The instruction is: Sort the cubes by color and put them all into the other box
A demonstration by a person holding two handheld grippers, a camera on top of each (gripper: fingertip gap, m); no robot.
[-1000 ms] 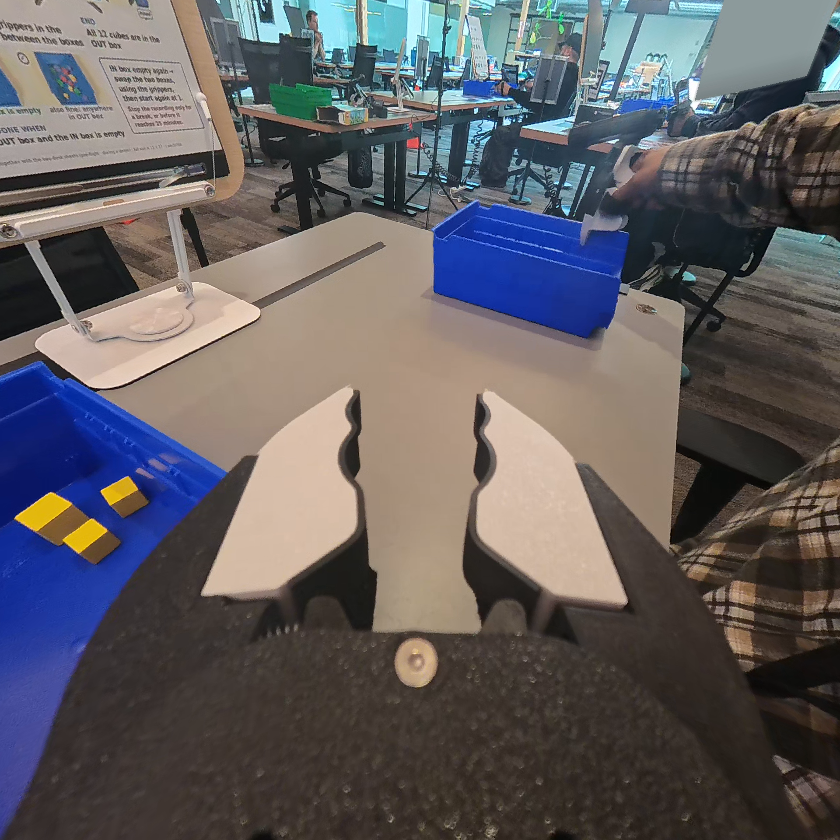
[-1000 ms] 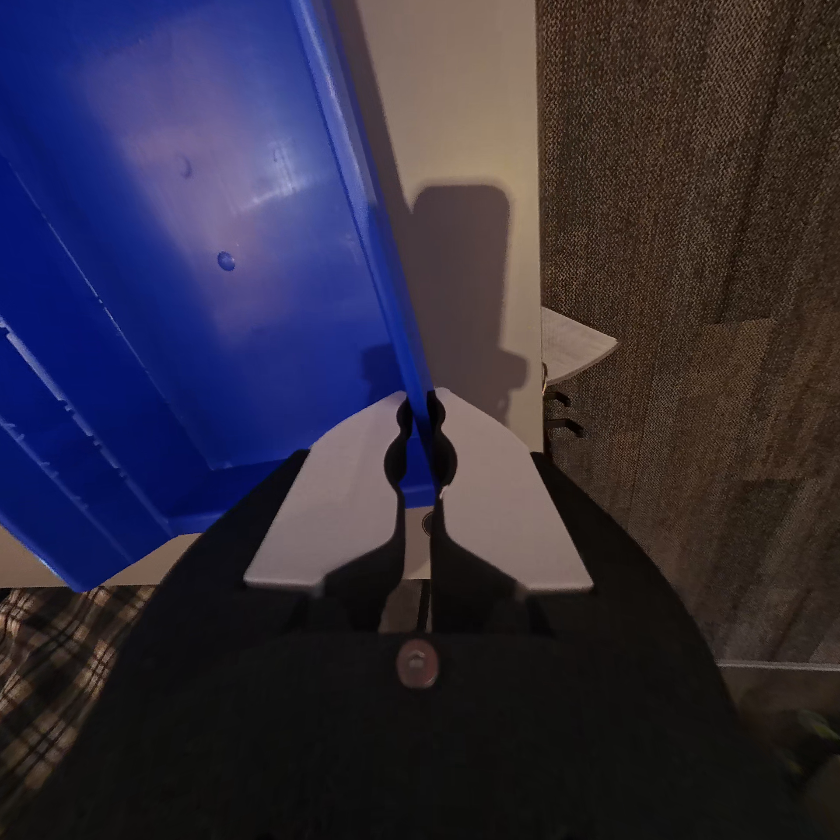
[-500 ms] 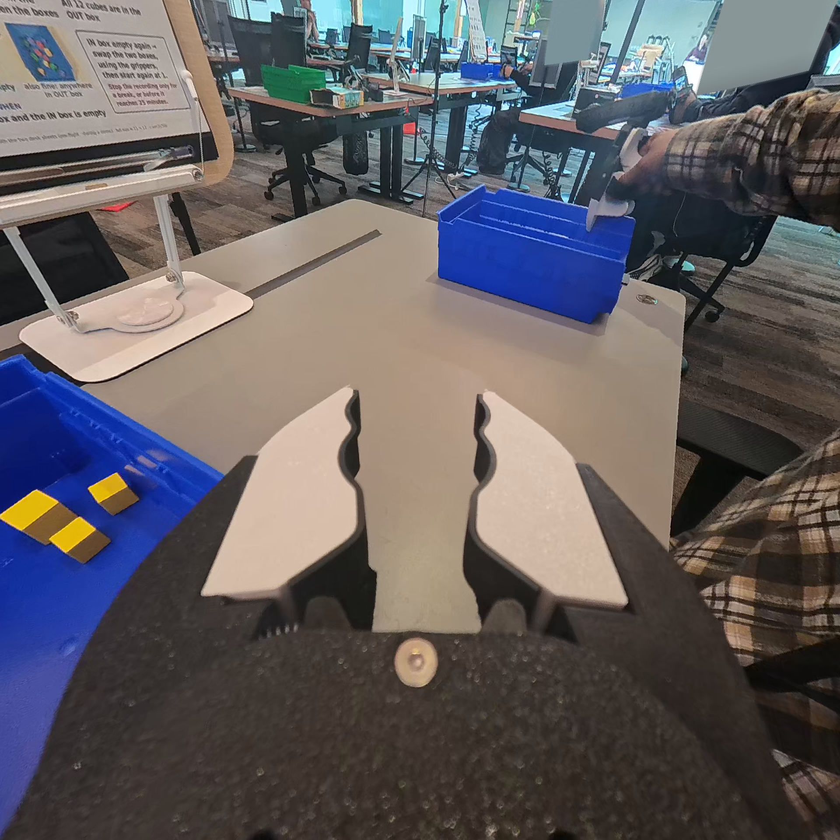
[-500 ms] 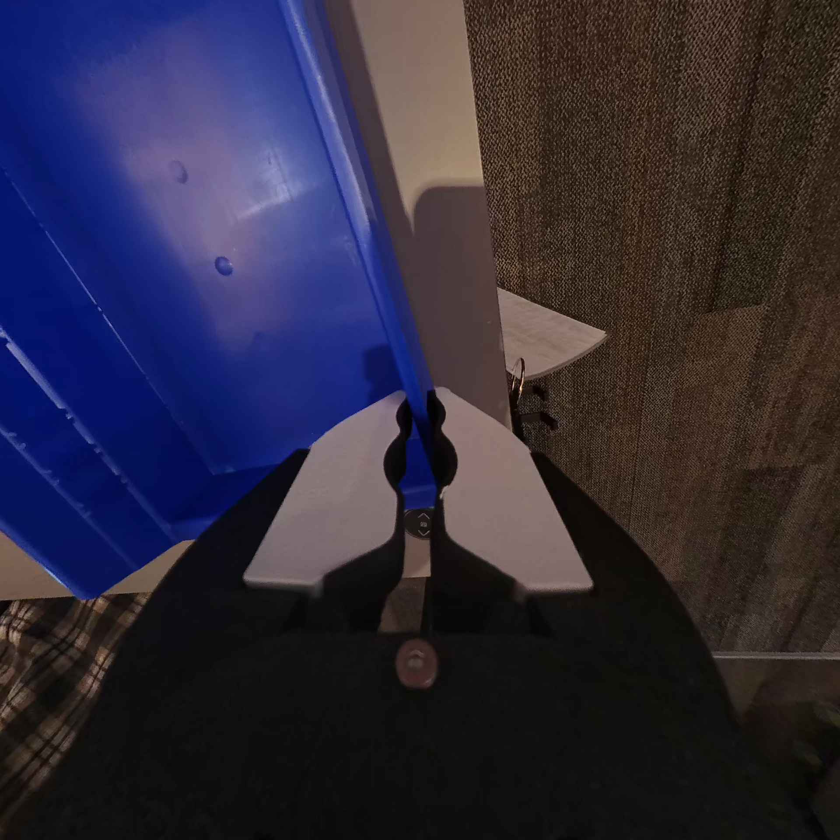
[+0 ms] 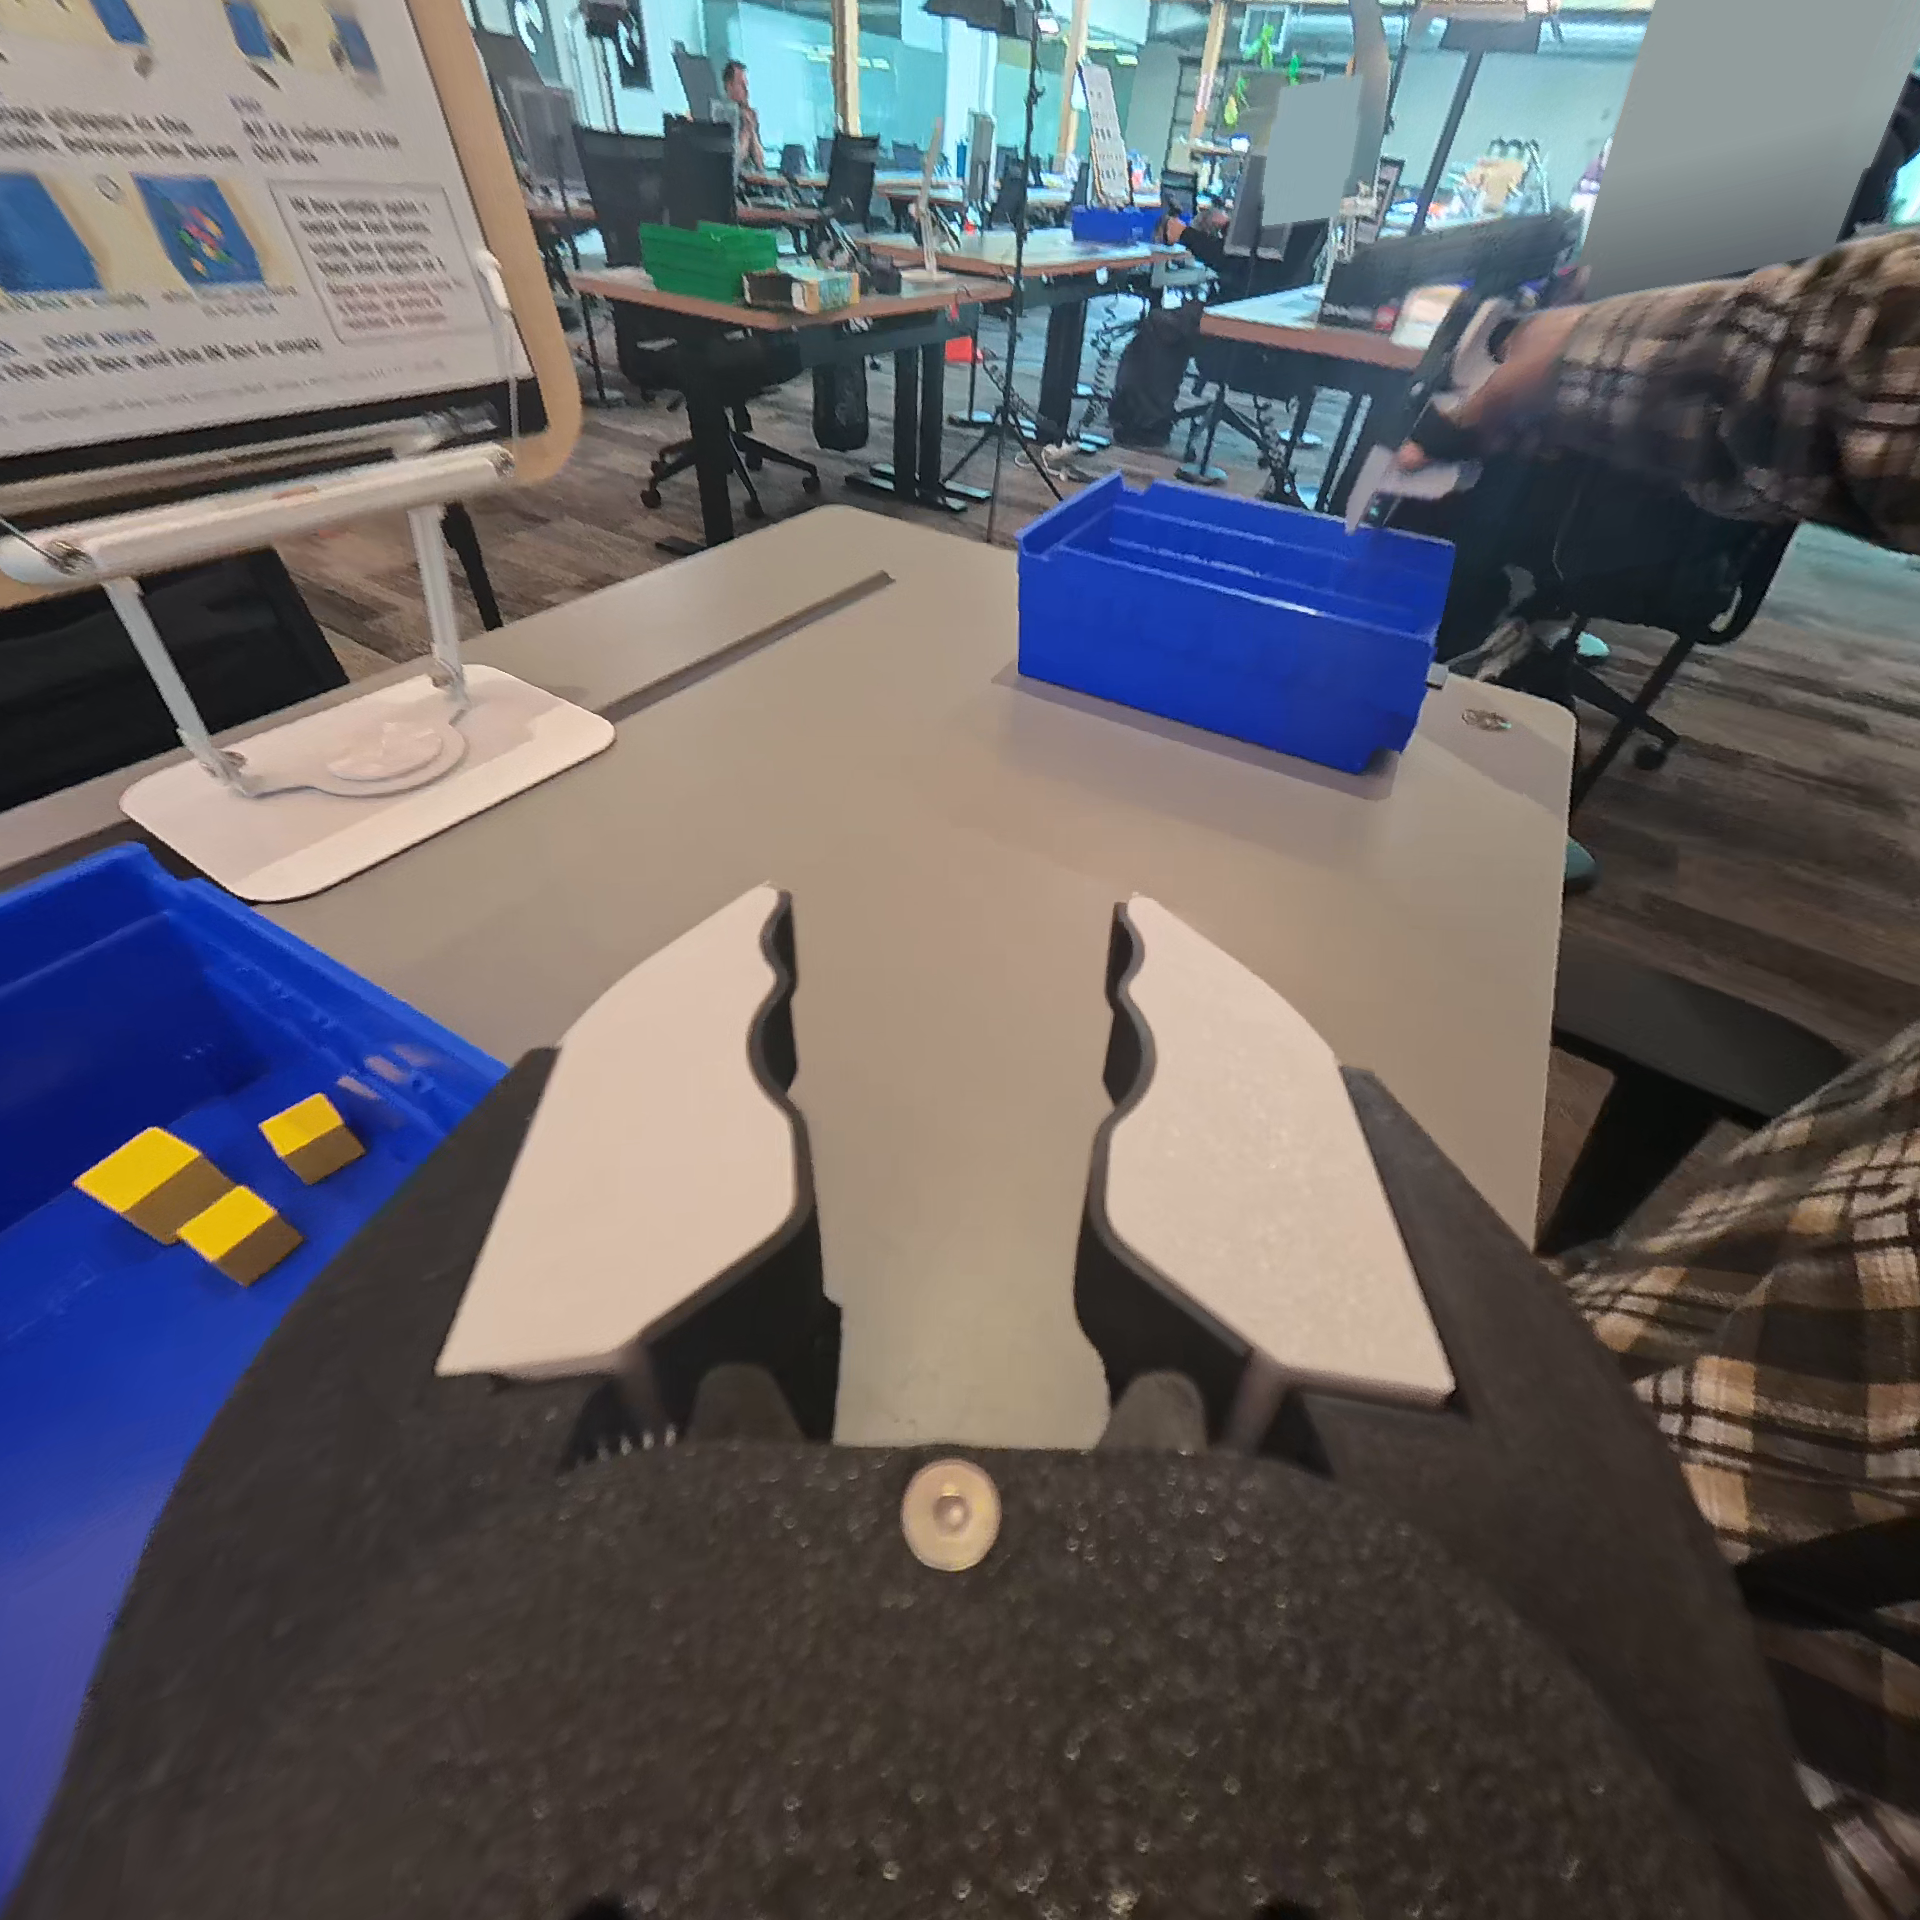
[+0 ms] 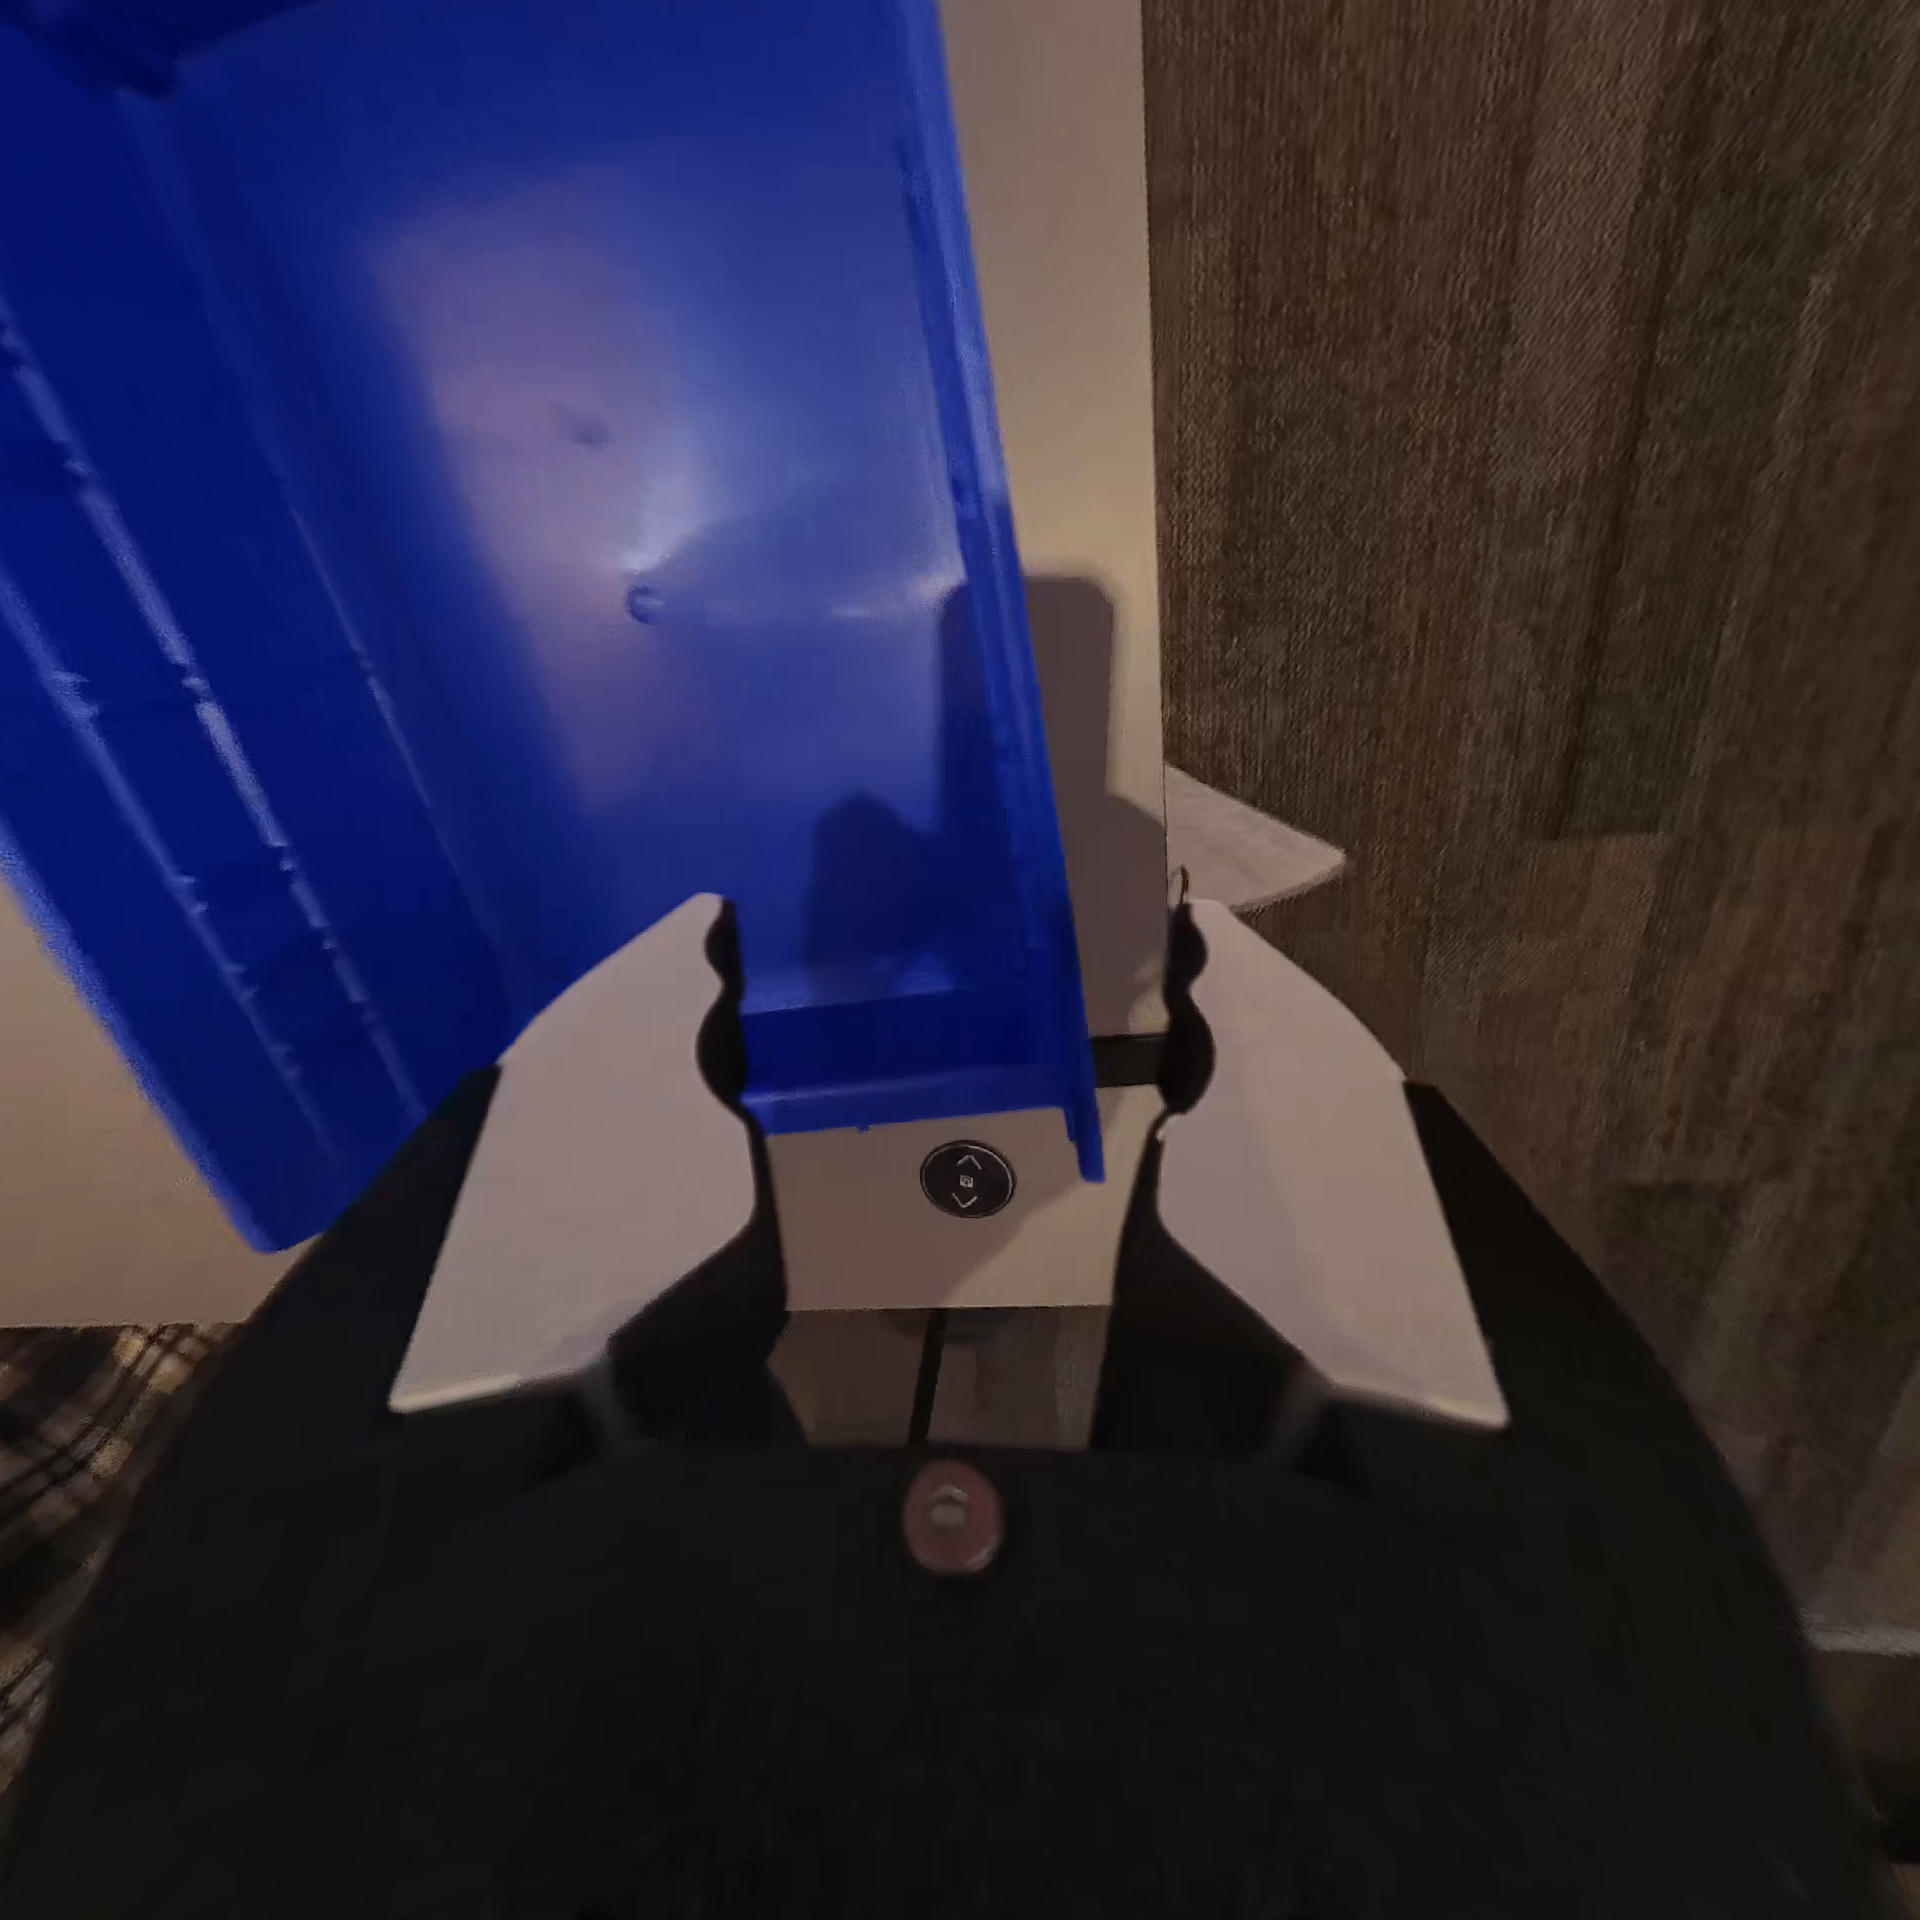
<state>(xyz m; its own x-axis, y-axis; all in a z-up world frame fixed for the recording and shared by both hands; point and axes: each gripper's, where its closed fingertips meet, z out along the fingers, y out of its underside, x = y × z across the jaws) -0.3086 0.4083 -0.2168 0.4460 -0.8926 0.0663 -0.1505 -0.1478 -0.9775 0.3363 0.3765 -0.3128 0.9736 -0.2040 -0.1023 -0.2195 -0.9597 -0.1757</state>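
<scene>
My left gripper (image 5: 948, 914) is open and empty above the grey table (image 5: 935, 790). A blue box (image 5: 156, 1299) at the left holds three yellow cubes (image 5: 239, 1184). A second blue box (image 5: 1226, 634) stands at the table's far right corner, and I see no cubes in it. My right gripper (image 6: 951, 925) is open over that box's near right corner, with the box's side wall (image 6: 1023, 831) between its fingers and not touched by either. In the left wrist view the right gripper (image 5: 1387, 499) hangs over the far box's rim.
A white stand (image 5: 364, 758) with an instruction board (image 5: 239, 208) stands at the back left. A round black control button (image 6: 966, 1177) sits in the table by the far box. A plaid sleeve (image 5: 1745, 364) reaches in from the right. Carpeted floor (image 6: 1507, 520) lies past the table's right edge.
My right gripper was shut on the far box's side wall and has opened wide, letting go of it. My left gripper opened a little wider and stayed empty.
</scene>
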